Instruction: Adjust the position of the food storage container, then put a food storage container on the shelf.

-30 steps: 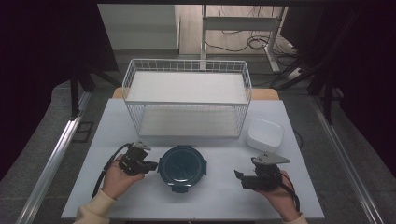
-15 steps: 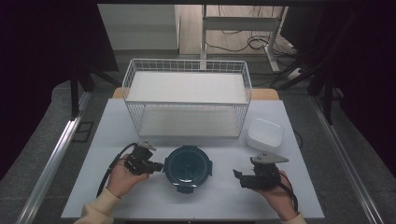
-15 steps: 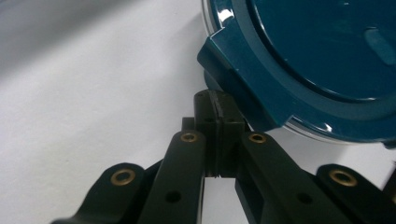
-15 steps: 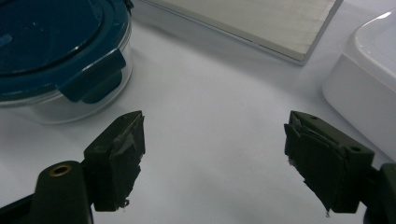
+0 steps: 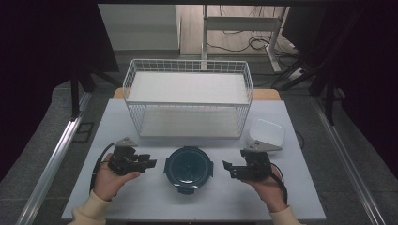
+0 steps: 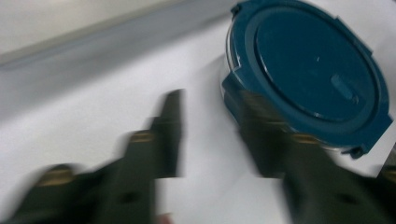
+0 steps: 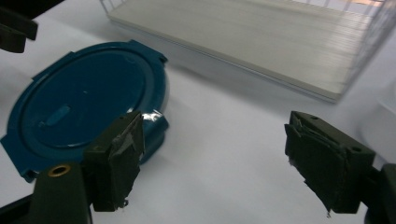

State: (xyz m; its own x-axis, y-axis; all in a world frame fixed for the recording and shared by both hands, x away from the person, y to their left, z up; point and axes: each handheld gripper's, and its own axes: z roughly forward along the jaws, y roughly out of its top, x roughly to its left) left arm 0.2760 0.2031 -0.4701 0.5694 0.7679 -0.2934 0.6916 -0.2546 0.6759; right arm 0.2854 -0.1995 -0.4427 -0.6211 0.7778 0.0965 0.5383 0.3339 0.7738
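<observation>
The round blue container [image 5: 188, 168] is seen lying on the white table [image 5: 220, 206], in front of the wire basket [image 5: 187, 101] and between the two grippers. The left gripper [image 5: 149, 163] is held spread just beside its rim, gripping nothing. The right gripper [image 5: 228, 168] is likewise held apart, near the opposite side.

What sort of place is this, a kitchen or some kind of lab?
Probably a lab or recording setup, not a kitchen: a bare white table between dark curtains, cables across the floor behind, and just a wire basket and blue-lidded container laid out.
</observation>
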